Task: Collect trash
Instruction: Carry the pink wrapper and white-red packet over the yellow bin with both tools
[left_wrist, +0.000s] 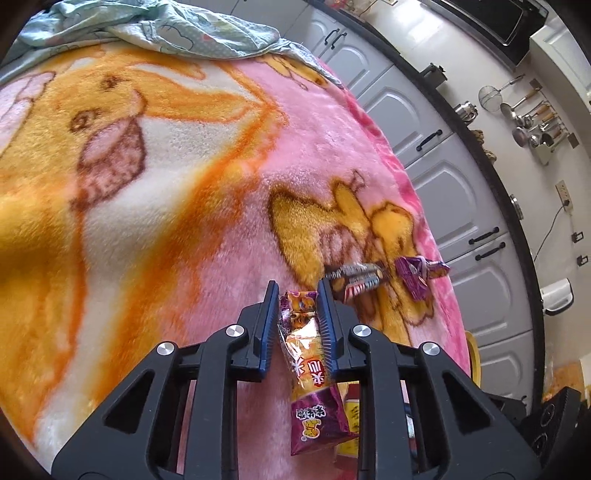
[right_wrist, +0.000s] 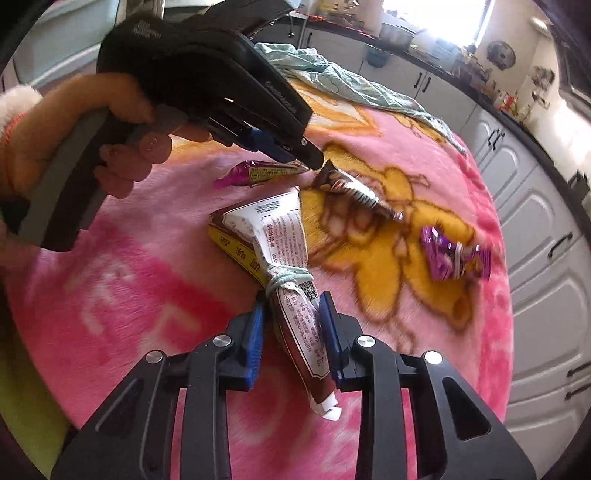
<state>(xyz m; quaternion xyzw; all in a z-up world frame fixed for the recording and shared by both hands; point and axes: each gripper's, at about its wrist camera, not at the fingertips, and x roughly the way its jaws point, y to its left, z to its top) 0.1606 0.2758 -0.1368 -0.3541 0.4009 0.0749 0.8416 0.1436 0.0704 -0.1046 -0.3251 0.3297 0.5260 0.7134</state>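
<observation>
My left gripper (left_wrist: 298, 291) is shut on a purple and orange snack wrapper (left_wrist: 312, 384), which hangs back between its blue pads above the pink blanket (left_wrist: 192, 258). In the right wrist view the same gripper (right_wrist: 303, 164) holds that wrapper (right_wrist: 258, 173) by its end. My right gripper (right_wrist: 291, 301) is shut on a tied brown and white snack bag (right_wrist: 284, 258). A silver-brown wrapper (left_wrist: 356, 280) (right_wrist: 356, 192) and a crumpled purple wrapper (left_wrist: 419, 275) (right_wrist: 452, 258) lie on the blanket.
A light blue cloth (left_wrist: 166, 29) (right_wrist: 343, 79) lies bunched at the blanket's far end. Grey kitchen cabinets (left_wrist: 461, 206) (right_wrist: 546, 229) run close along the right edge of the bed. A black speaker (left_wrist: 554, 417) stands low at the right.
</observation>
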